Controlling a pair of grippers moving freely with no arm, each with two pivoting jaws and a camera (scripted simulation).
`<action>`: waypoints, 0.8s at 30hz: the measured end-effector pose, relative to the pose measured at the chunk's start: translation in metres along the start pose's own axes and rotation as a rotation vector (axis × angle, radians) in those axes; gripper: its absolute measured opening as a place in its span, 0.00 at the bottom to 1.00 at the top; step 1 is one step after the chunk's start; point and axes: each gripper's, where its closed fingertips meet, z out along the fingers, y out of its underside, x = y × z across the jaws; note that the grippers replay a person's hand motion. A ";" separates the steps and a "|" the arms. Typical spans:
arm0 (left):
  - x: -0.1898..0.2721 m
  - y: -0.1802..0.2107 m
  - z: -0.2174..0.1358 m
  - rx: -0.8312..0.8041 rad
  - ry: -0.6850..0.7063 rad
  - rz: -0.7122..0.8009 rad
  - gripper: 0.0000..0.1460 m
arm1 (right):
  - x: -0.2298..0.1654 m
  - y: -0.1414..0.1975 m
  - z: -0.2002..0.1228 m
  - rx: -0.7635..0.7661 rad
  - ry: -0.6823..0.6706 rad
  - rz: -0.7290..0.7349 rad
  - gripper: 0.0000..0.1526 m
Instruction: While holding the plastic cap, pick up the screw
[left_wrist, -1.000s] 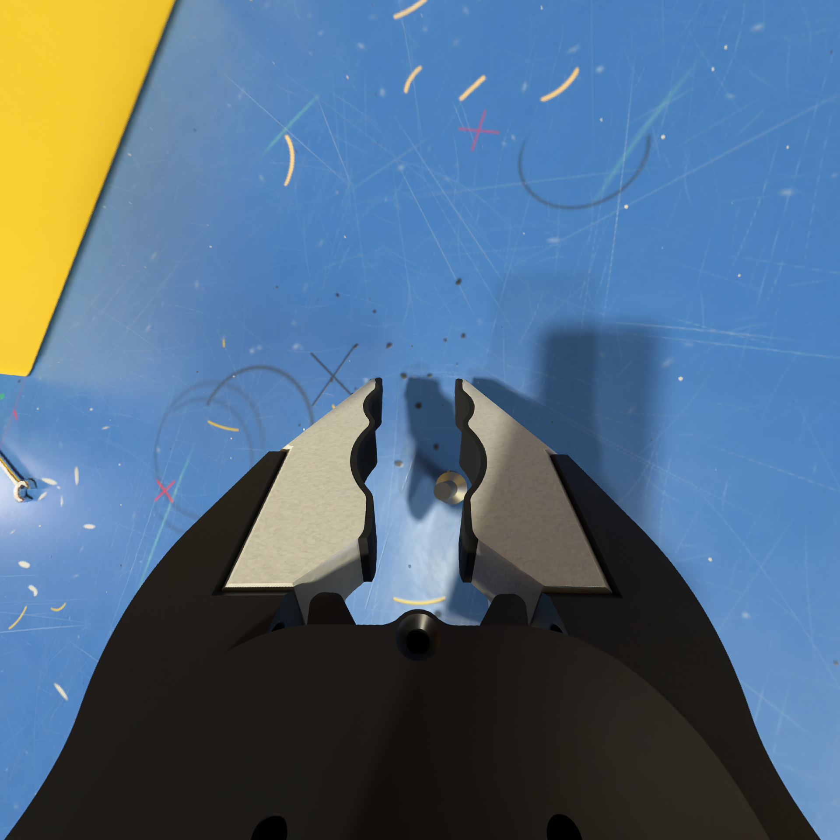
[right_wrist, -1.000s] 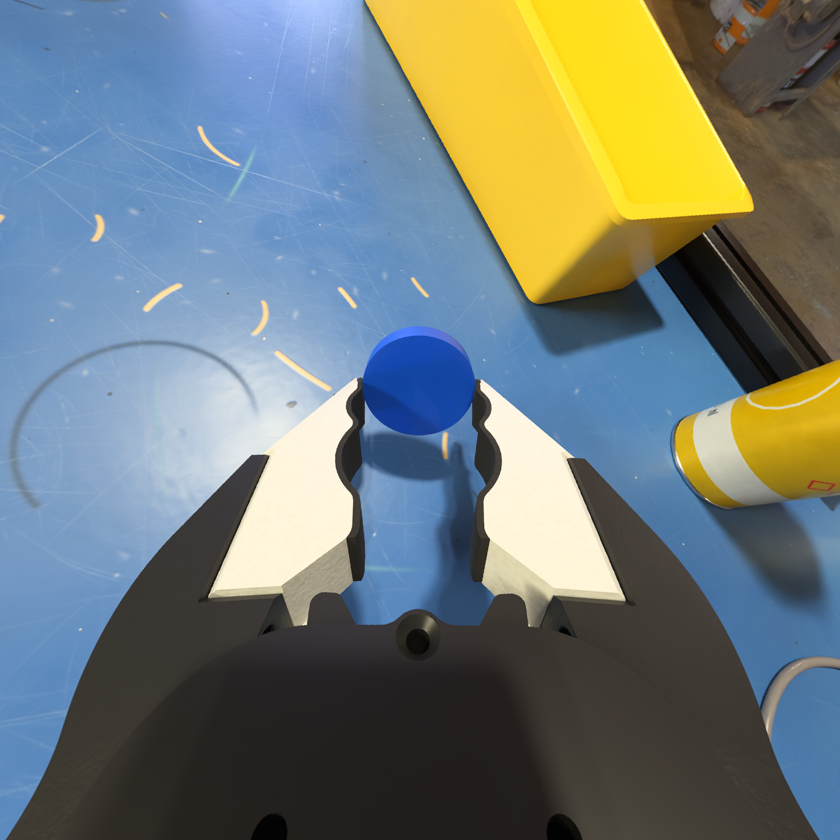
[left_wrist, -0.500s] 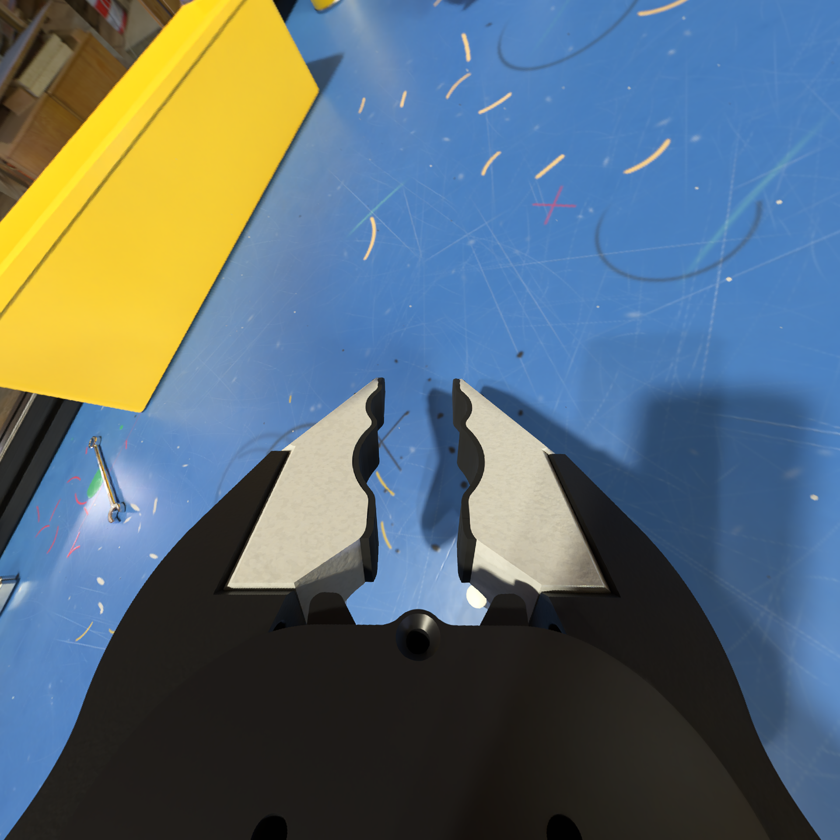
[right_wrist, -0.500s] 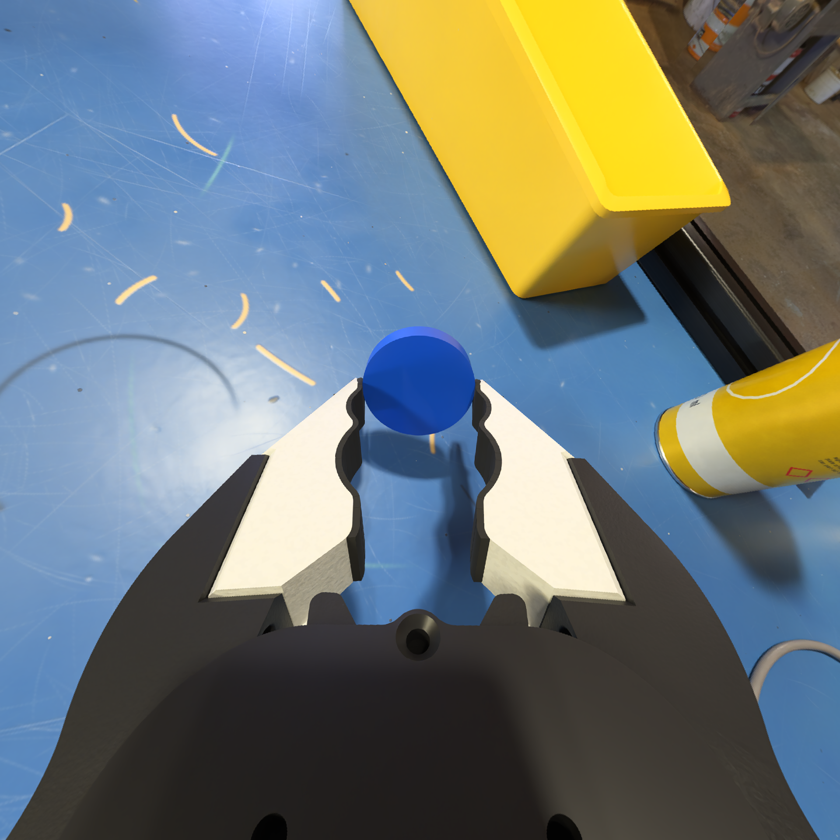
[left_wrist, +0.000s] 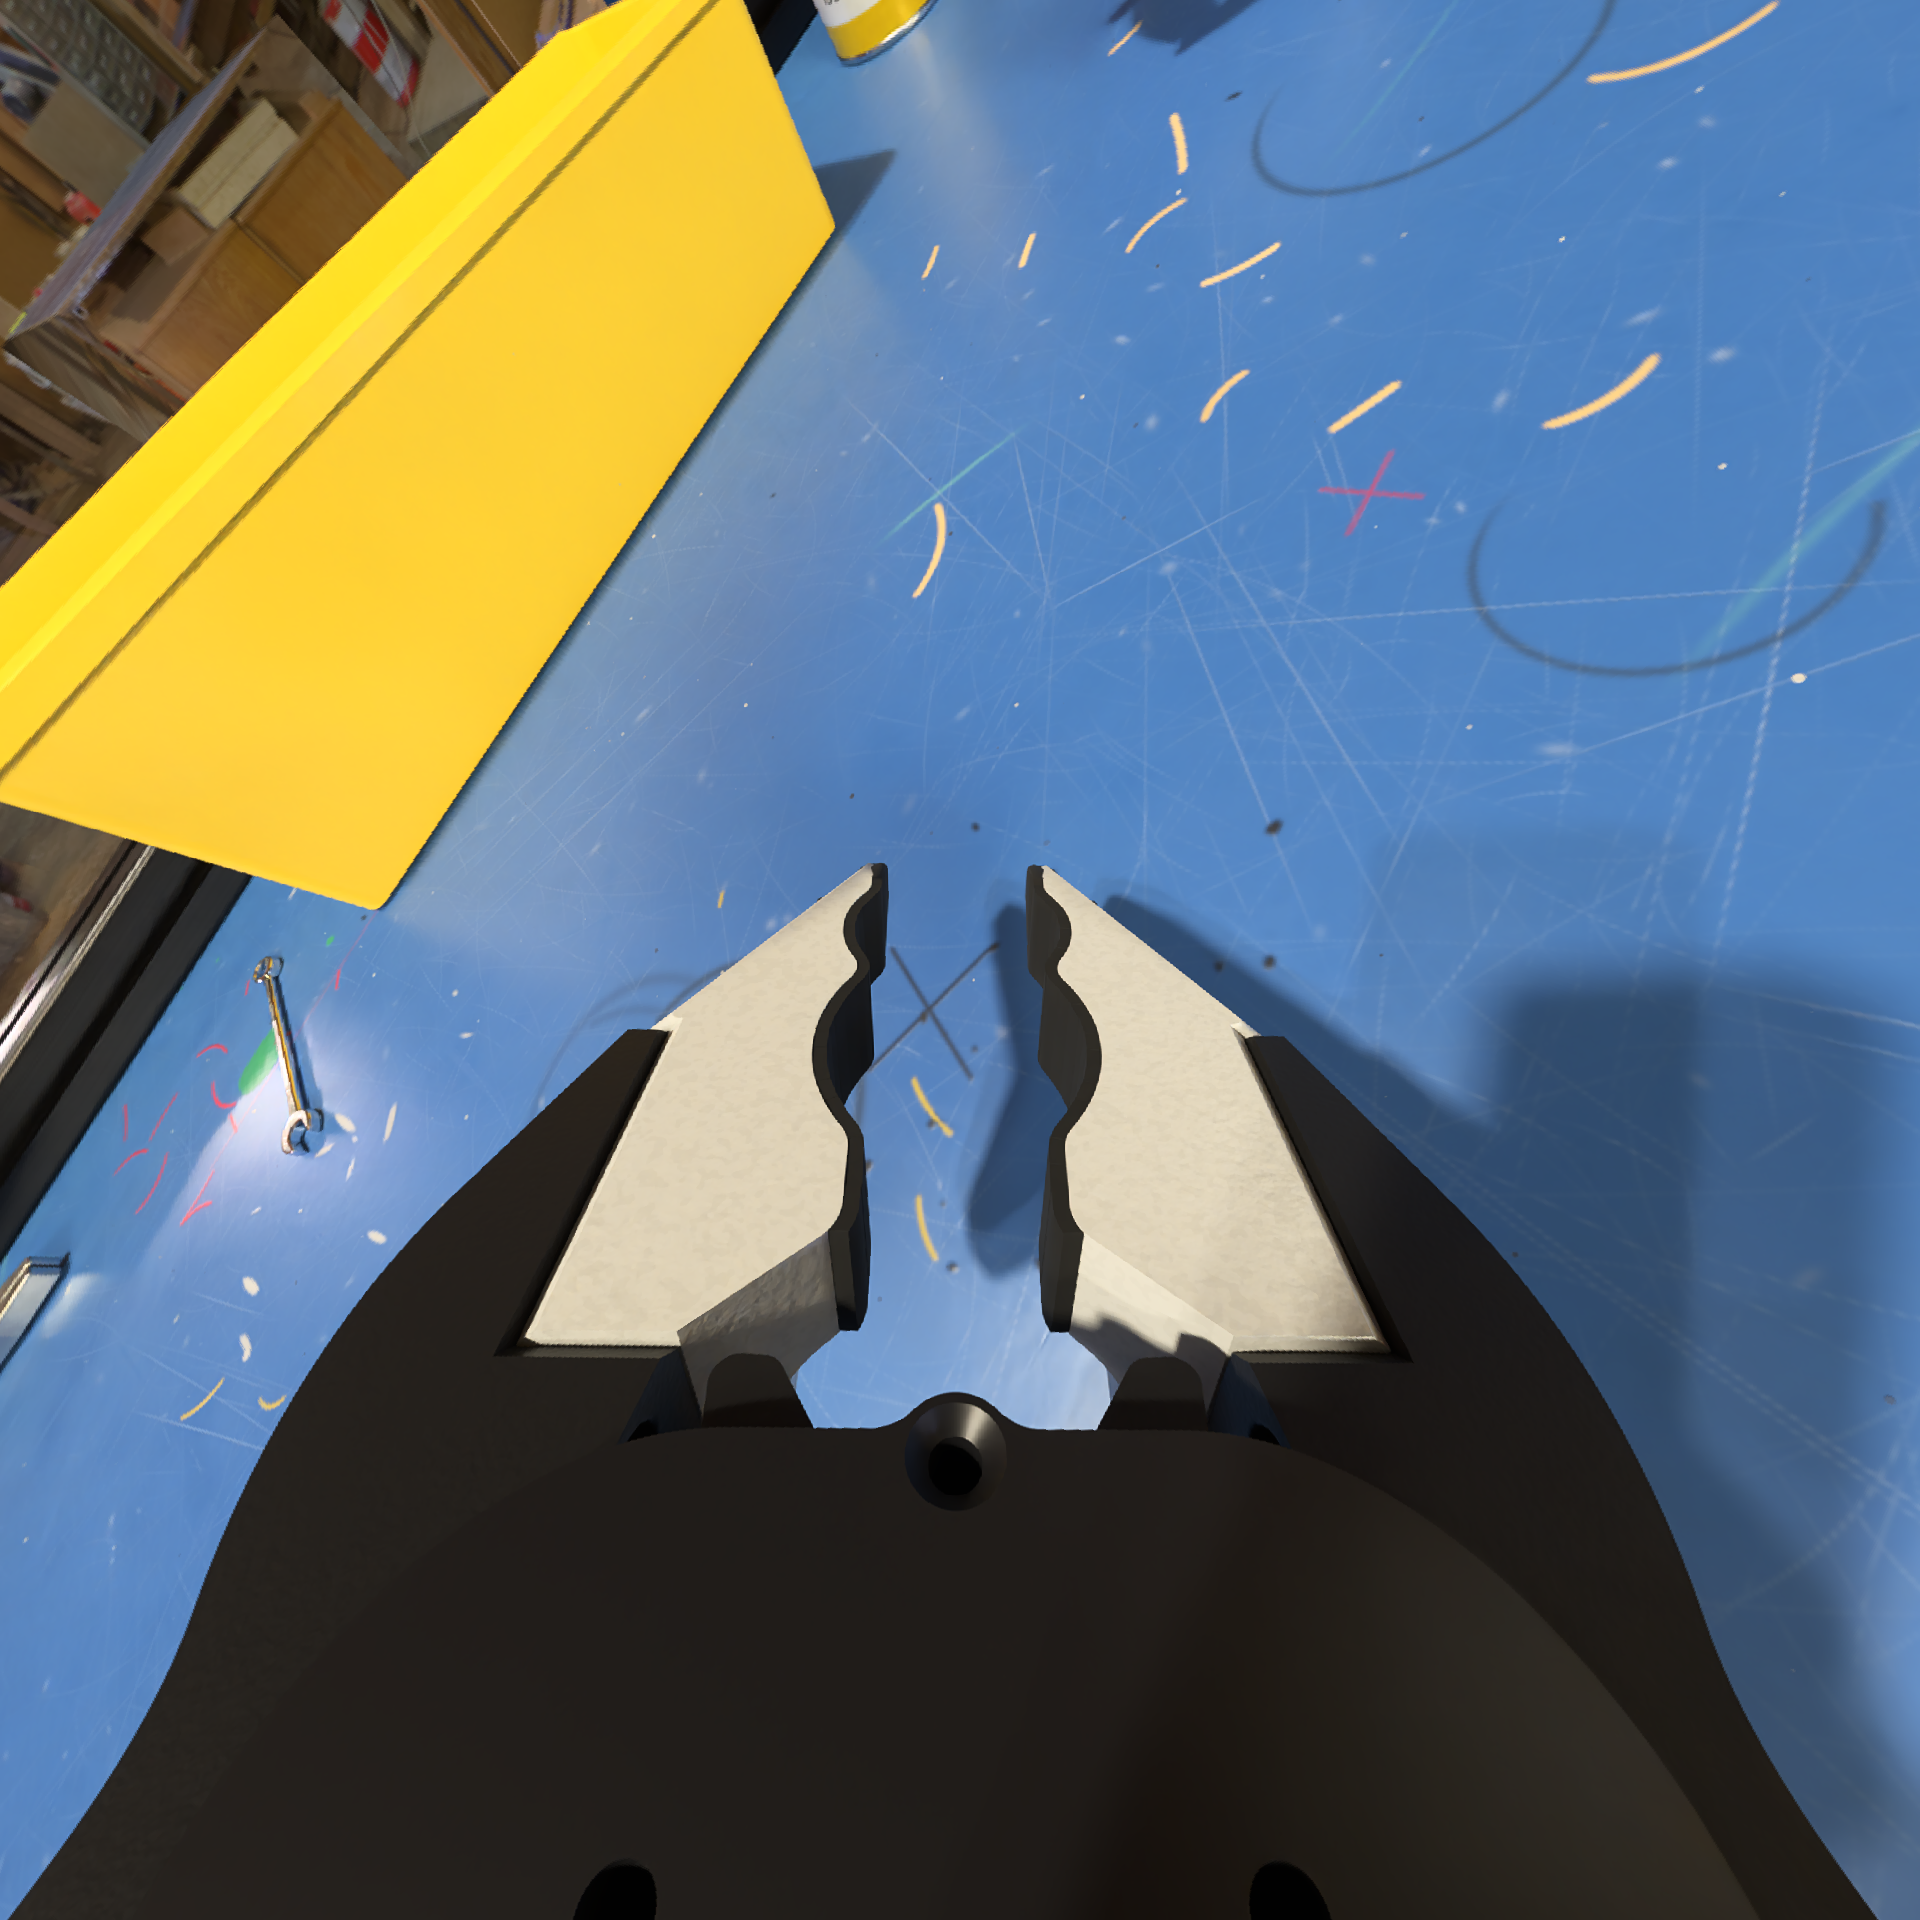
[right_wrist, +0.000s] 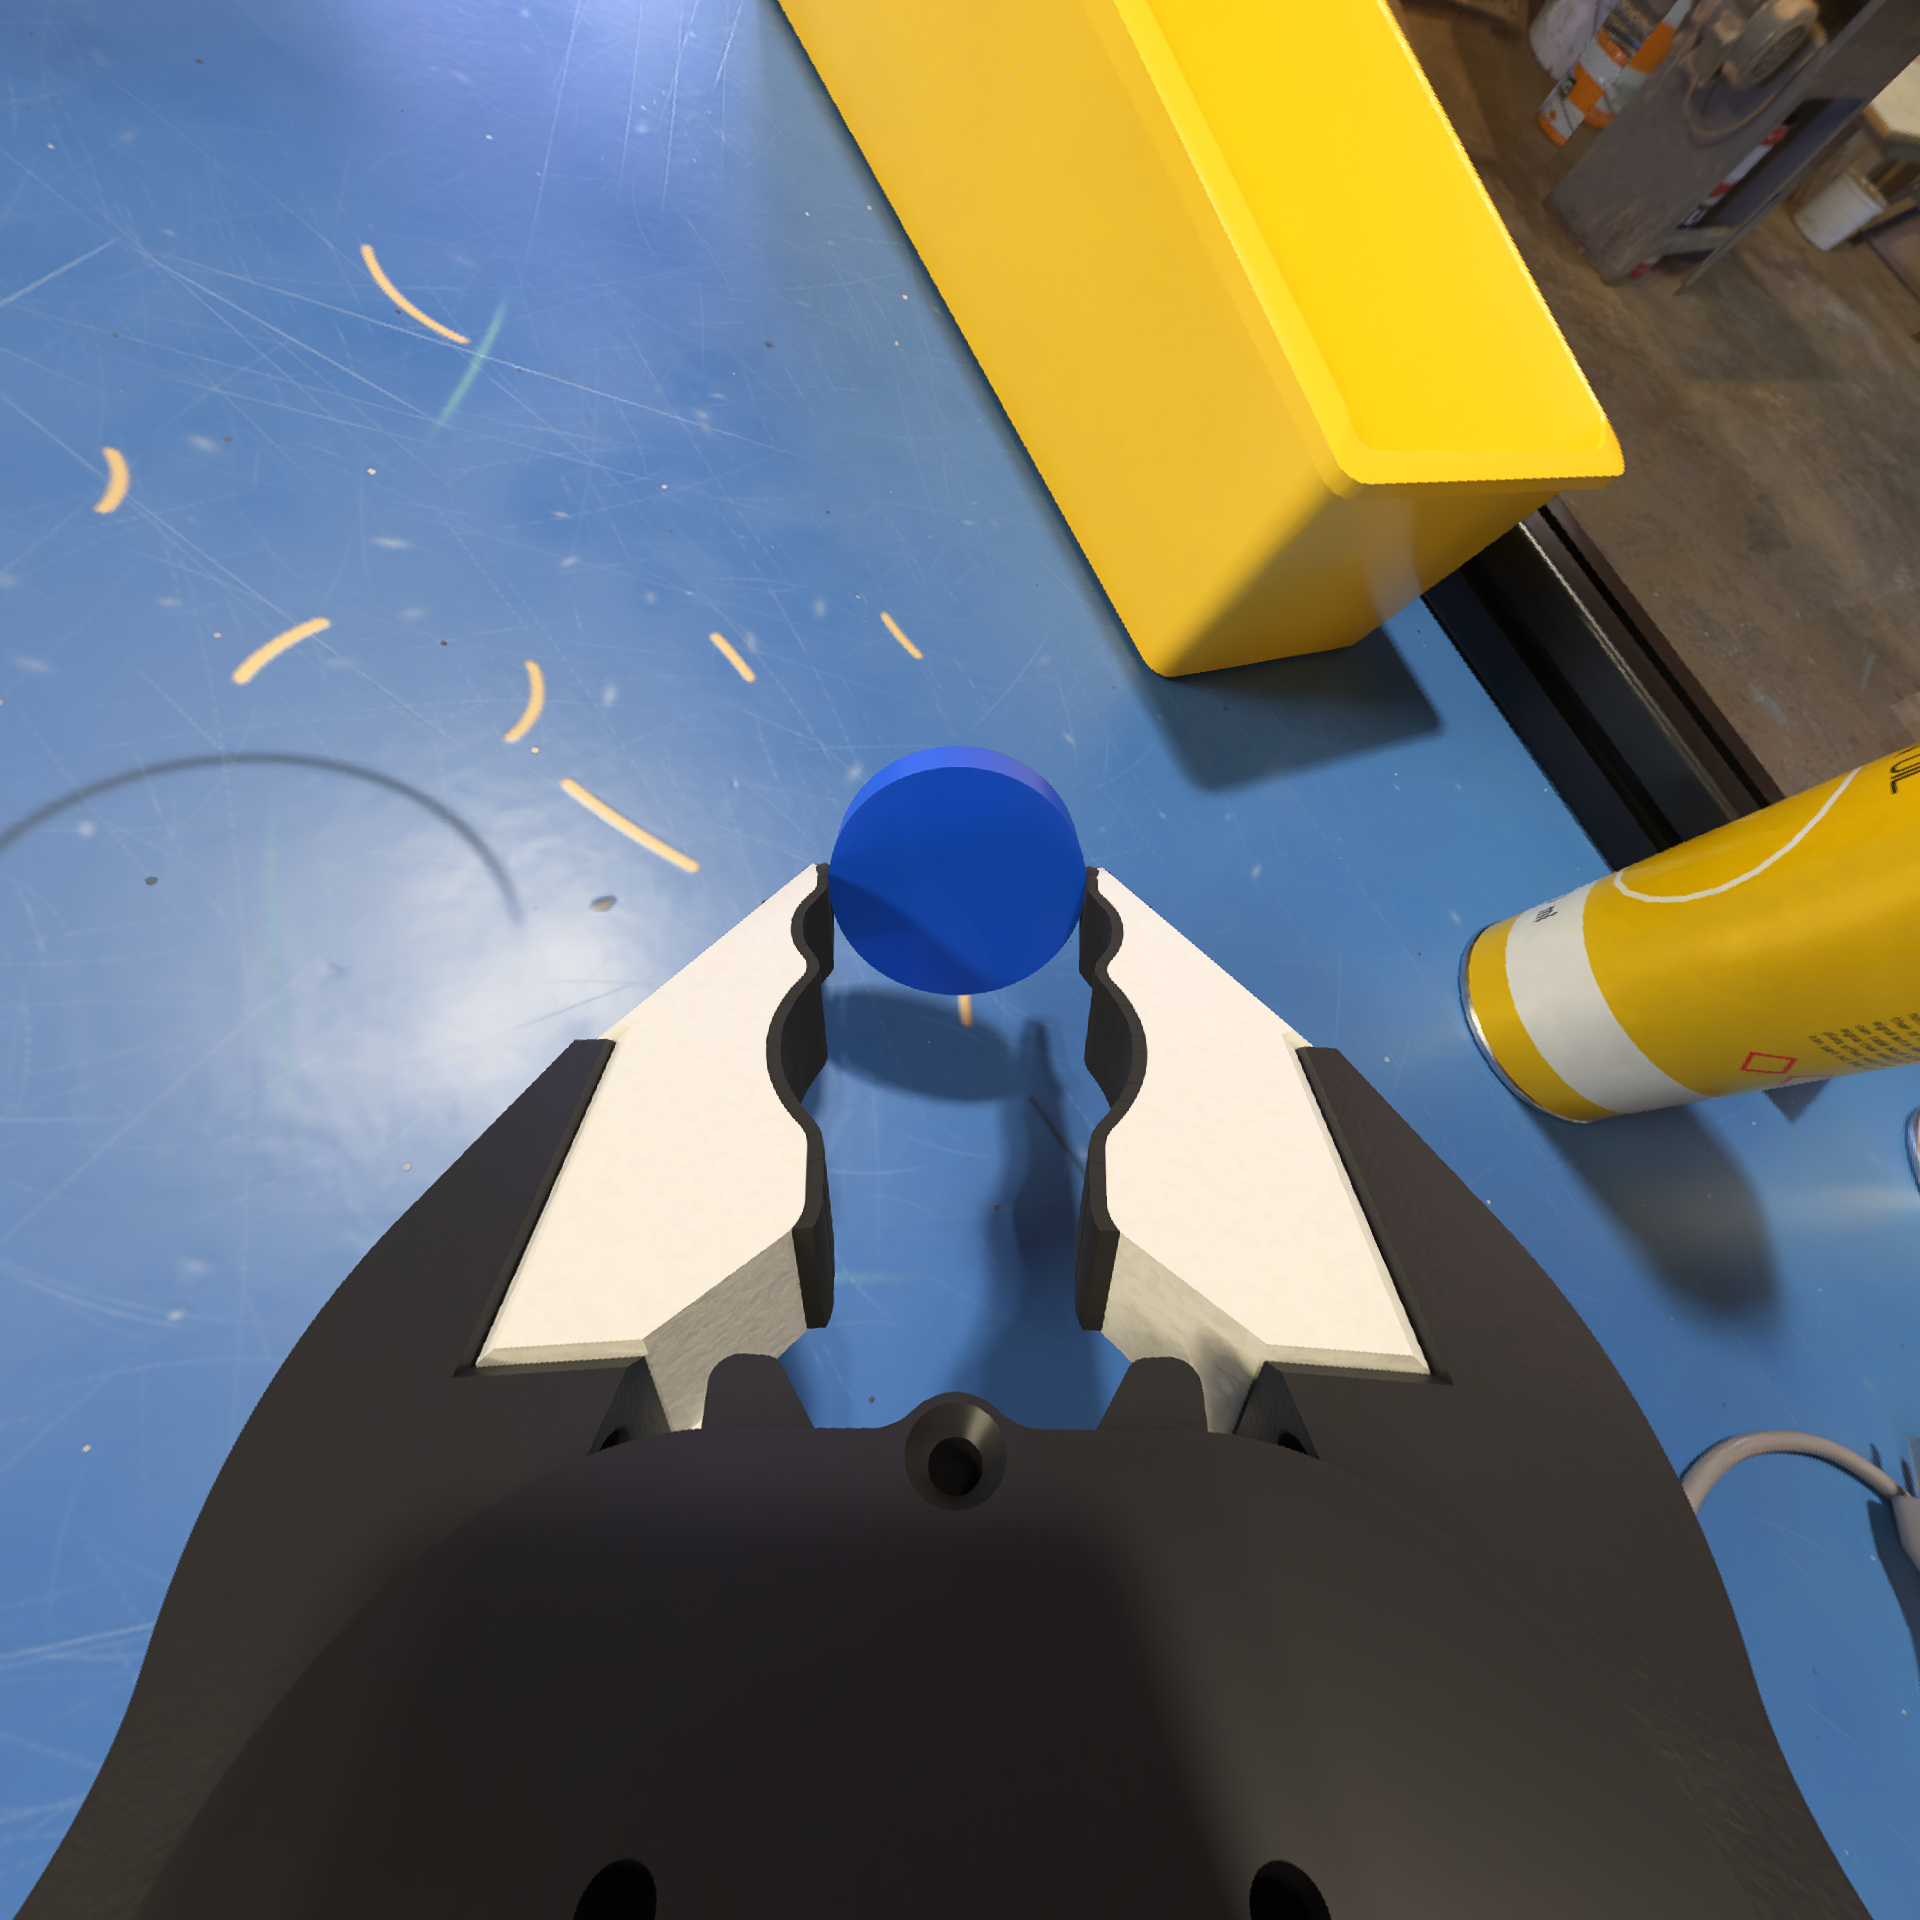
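Blue bench (left_wrist: 1299, 727) farther below left tool (left_wrist: 956, 878), screw gone.

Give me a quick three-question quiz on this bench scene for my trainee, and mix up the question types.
1. True or false: the right gripper is shut on the blue cap.
2. What lies on the table to the left of the left gripper? A) wrench B) hammer C) cup
3. Fill in: the yellow can lies on its ___.
Key: 1 true; 2 A; 3 side.
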 end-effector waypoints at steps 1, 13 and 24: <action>0.000 0.001 0.000 -0.004 -0.002 0.000 0.18 | 0.000 0.000 0.000 -0.001 0.002 -0.001 0.31; -0.005 -0.002 0.000 0.019 -0.018 -0.015 0.18 | 0.004 0.003 -0.002 -0.009 0.019 -0.009 0.31; -0.006 -0.001 0.001 0.020 -0.015 -0.019 0.18 | 0.005 0.006 -0.001 -0.018 0.019 -0.005 0.31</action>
